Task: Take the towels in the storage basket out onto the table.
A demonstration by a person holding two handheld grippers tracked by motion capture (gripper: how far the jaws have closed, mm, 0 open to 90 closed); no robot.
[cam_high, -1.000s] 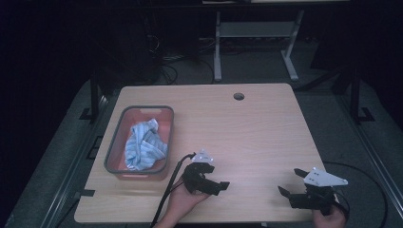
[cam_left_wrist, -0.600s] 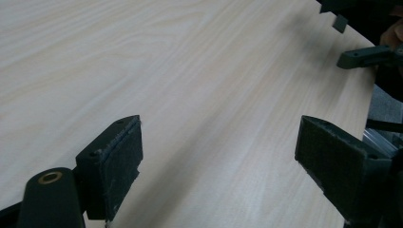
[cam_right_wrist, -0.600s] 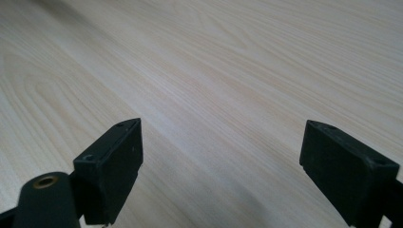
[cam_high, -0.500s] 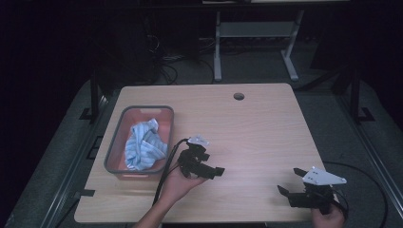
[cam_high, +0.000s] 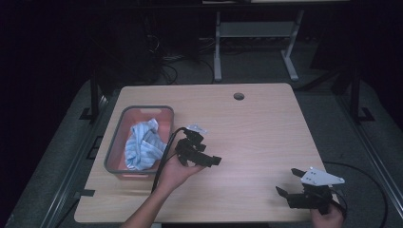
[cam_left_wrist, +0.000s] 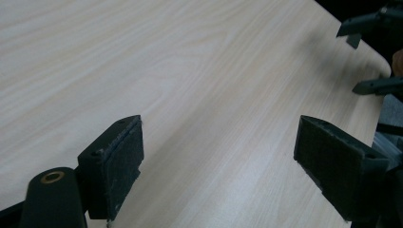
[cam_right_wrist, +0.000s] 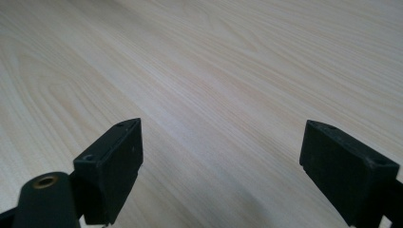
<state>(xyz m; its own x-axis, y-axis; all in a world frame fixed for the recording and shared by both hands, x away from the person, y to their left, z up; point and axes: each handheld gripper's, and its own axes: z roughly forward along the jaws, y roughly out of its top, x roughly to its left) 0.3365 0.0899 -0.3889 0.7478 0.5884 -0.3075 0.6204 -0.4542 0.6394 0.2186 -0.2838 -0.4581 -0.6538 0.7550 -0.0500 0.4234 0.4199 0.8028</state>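
A crumpled blue-and-white striped cloth (cam_high: 141, 145) lies in a grey-rimmed tray (cam_high: 114, 142) with a reddish floor, at the table's left. My left gripper (cam_high: 209, 160) hovers just right of the tray, held by a hand from below, its jaws wide open over bare wood (cam_left_wrist: 214, 156). My right gripper (cam_high: 291, 183) sits low at the table's front right corner, open too, nothing between its pads (cam_right_wrist: 116, 164). In the left gripper view the right gripper's jaws (cam_left_wrist: 370, 57) show at the far upper right.
The light wooden table (cam_high: 256, 137) has a round cable hole (cam_high: 238, 96) near its back edge. A black cable (cam_high: 164, 156) trails from the left gripper past the tray's right side. Dark floor, a metal frame and cables lie behind the table.
My left gripper has moved up and away from the front edge, toward the table's middle beside the tray, with the forearm reaching in further. The right gripper has stayed put.
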